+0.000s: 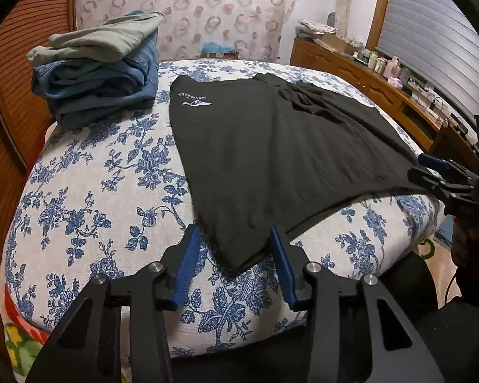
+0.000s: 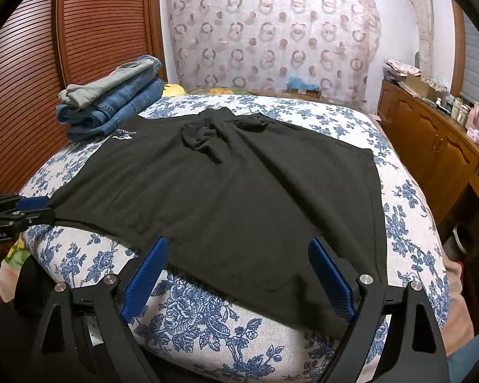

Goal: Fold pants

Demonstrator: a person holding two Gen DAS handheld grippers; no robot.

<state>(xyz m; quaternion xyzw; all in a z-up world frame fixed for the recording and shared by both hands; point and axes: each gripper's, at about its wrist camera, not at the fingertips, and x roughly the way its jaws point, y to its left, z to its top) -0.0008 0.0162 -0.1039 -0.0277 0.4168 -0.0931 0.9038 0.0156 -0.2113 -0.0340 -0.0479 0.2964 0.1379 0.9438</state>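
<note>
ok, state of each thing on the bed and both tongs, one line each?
black pants: spread flat on the bed, bunched at the far end, not yet folded
left tongs: open, straddling the near corner of the pants, blue pads not pressing
right tongs: wide open over the near hem, nothing gripped
jeans: folded, stacked at the far left
grey garment: folded, on top of the jeans

- Folded jeans (image 1: pixel 102 92) stacked at the bed's far left corner, a grey garment (image 1: pixel 105 40) on top
- Floral bedspread (image 1: pixel 89 198)
- Patterned curtain (image 2: pixel 271 38)
- Cluttered wooden dresser (image 2: pixel 431 140)
</note>
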